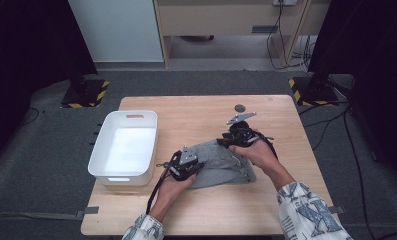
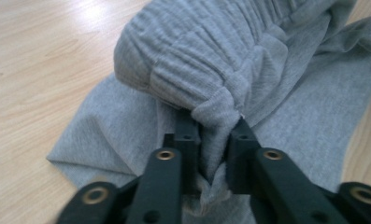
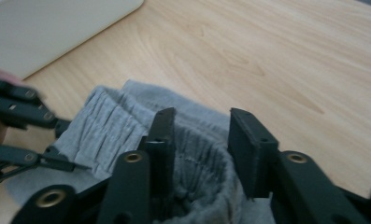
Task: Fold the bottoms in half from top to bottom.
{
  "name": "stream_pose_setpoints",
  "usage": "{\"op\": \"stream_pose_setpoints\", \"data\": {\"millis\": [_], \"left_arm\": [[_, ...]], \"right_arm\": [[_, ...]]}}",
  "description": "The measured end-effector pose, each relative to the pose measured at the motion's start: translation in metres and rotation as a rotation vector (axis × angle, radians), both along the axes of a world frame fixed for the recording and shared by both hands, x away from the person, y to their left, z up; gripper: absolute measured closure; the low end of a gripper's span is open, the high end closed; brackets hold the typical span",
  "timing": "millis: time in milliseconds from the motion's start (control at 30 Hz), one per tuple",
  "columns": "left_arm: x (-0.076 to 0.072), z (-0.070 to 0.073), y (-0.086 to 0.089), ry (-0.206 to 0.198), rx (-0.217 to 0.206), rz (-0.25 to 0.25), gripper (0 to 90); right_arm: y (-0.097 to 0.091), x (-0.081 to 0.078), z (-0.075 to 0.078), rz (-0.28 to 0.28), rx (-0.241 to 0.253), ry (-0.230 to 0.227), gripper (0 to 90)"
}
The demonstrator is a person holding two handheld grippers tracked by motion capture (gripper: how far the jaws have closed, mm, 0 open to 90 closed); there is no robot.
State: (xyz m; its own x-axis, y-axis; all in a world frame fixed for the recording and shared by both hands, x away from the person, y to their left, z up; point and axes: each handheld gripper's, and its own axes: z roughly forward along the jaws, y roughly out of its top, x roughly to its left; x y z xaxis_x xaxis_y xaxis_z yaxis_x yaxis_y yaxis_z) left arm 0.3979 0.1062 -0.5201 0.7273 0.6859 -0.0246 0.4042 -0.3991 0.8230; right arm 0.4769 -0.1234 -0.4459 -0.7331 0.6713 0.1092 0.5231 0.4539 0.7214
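Folding grey shorts (image 1: 226,165) on table (image 1: 186,215), mid-way by the look of it. Lying near table middle, right of white bin (image 1: 123,147), partly bunched, not yet a neat stack. Left gripper (image 1: 193,167) at near-left edge of cloth, pinching a fold of ribbed waistband (image 2: 211,100) between its pads, seen plainly in left gripper view: fabric squeezed in the gap, rest of waistband humped up ahead. Right gripper (image 1: 226,141) at far-right edge, over the cloth; in right gripper view jaws stand apart with gathered waistband (image 3: 192,163) between them, pads seemingly not pressing yet, so no firm grip there as far as can be told. Left gripper's linkage (image 3: 15,135) also seen at left of that view, bin corner (image 3: 57,28) beyond. Done: shorts laid on table, one edge gripped. Left: securing second grip, lifting or folding over, flattening, then likely dropping into bin, which sits empty. Judged roughly a third through; final fold count cannot be told.
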Motion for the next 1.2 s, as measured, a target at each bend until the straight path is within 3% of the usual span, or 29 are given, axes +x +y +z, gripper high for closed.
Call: {"op": "stream_pose_setpoints", "data": {"millis": [67,200,300,500,633,700,800,867,1000,1100,1133,1167,1200], "left_arm": [[-0.004,0.000,0.001,0.017,0.008,0.001,68.6],[-0.014,0.003,0.003,0.009,-0.010,0.014,56.2],[-0.015,0.009,0.005,0.034,-0.057,0.031,43.8],[-0.016,0.025,0.010,0.038,-0.118,0.024,37.0],[-0.008,0.035,0.009,0.028,-0.153,0.022,33.8],[-0.001,0.040,0.007,0.019,-0.169,0.030,33.8],[0.006,0.044,0.003,0.003,-0.159,0.023,34.8],[0.015,0.045,-0.005,-0.030,-0.099,0.013,36.5],[0.021,0.043,-0.009,-0.009,-0.101,0.016,40.3],[0.021,0.041,-0.012,0.009,-0.081,0.017,49.8],[0.020,0.041,-0.012,0.016,-0.075,0.015,49.8],[0.019,0.041,-0.012,0.019,-0.071,0.015,52.8],[0.018,0.041,-0.012,0.021,-0.071,0.013,53.7]], "right_arm": [[-0.002,-0.005,-0.001,0.009,-0.001,0.008,67.6],[-0.010,-0.021,-0.005,0.040,0.016,0.010,73.4],[-0.016,-0.029,-0.007,0.046,0.039,0.001,78.2],[-0.021,-0.043,-0.017,0.067,0.061,0.004,81.6],[-0.023,-0.052,-0.023,0.077,0.060,0.011,81.7],[-0.023,-0.054,-0.025,0.077,0.056,0.013,80.1],[-0.023,-0.053,-0.025,0.074,0.065,0.011,78.1],[-0.022,-0.051,-0.022,0.067,0.054,0.008,77.4],[-0.022,-0.051,-0.022,0.073,0.043,0.018,78.0],[-0.023,-0.050,-0.022,0.078,0.046,0.023,76.6],[-0.024,-0.050,-0.021,0.075,0.055,0.025,74.2],[-0.026,-0.049,-0.018,0.064,0.072,0.016,59.8],[-0.026,-0.049,-0.016,0.059,0.081,0.006,57.4]]}}
